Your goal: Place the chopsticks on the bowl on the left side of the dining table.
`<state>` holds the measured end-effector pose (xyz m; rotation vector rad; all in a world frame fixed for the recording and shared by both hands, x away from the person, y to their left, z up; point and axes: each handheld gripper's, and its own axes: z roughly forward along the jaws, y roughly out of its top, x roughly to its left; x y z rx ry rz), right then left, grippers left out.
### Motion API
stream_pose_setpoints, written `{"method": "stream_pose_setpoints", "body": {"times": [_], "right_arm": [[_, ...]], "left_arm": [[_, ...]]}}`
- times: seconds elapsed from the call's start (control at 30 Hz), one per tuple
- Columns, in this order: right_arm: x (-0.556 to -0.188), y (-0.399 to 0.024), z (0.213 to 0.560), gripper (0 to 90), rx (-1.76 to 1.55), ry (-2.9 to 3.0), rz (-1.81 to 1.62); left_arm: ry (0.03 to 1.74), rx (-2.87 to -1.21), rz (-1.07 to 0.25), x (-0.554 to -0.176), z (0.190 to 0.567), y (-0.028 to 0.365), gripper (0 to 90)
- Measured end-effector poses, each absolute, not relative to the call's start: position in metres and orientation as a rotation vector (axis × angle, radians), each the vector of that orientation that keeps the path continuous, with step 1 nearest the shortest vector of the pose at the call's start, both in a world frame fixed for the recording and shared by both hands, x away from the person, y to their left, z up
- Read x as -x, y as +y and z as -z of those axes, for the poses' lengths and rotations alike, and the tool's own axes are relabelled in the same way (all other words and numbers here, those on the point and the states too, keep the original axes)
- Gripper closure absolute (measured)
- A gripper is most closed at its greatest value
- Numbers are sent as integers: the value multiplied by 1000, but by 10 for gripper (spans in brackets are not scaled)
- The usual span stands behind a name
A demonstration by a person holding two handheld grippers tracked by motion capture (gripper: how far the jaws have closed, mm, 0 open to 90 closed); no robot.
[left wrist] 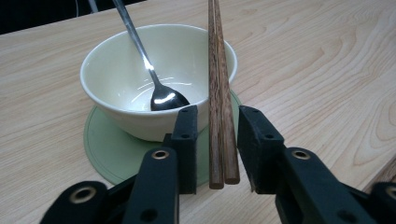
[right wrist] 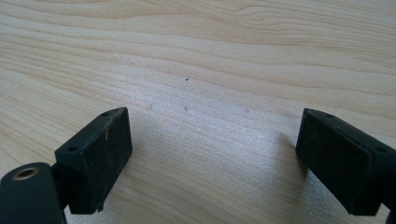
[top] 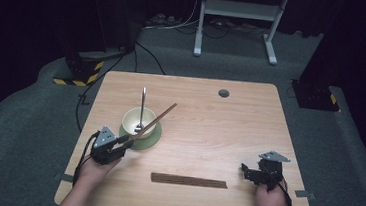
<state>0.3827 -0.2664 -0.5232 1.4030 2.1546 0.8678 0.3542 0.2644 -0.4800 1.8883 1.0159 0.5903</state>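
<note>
Pale wooden table on grey carpet, dark room; left claw loose around chopsticks, right claw apart.

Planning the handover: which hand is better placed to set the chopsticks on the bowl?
Left. Its tool straddles the chopsticks, already leaning on the bowl; the right tool hovers open over bare table.

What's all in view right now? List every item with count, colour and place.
bowl: one, cream, on the coaster, left half of the table
spoon: one, silver, standing in the bowl
coaster: one, pale green, under the bowl
chopsticks: one pair, brown, resting across the bowl rim, near end between the left jaws
wooden strip: one, dark brown, flat near the front edge
table: one, light wood
left gripper: black, jaws apart around the chopsticks
right gripper: black, open, nothing between the jaws
</note>
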Motion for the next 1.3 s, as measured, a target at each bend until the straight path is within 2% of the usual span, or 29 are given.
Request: {"method": "stream_pose_setpoints", "body": {"times": [0.33,0.37,0.5,0.93,1.3], "right_arm": [[-382,-266,523,107,-1404,2154,-868],[-382,-266,523,107,-1407,2153,-868],[-383,-266,523,106,-1401,2155,-866],[-383,-266,523,106,-1408,2158,-872],[-385,-257,514,125,-1408,2155,-790]], "left_arm": [[1073,-1864,-615,-356,480,270,638],[1110,-1793,-606,-357,482,267,638],[1124,-1800,-617,-358,482,271,629],[1151,-1812,-600,-357,480,278,462],[1167,-1854,-617,-361,484,275,453]]}}
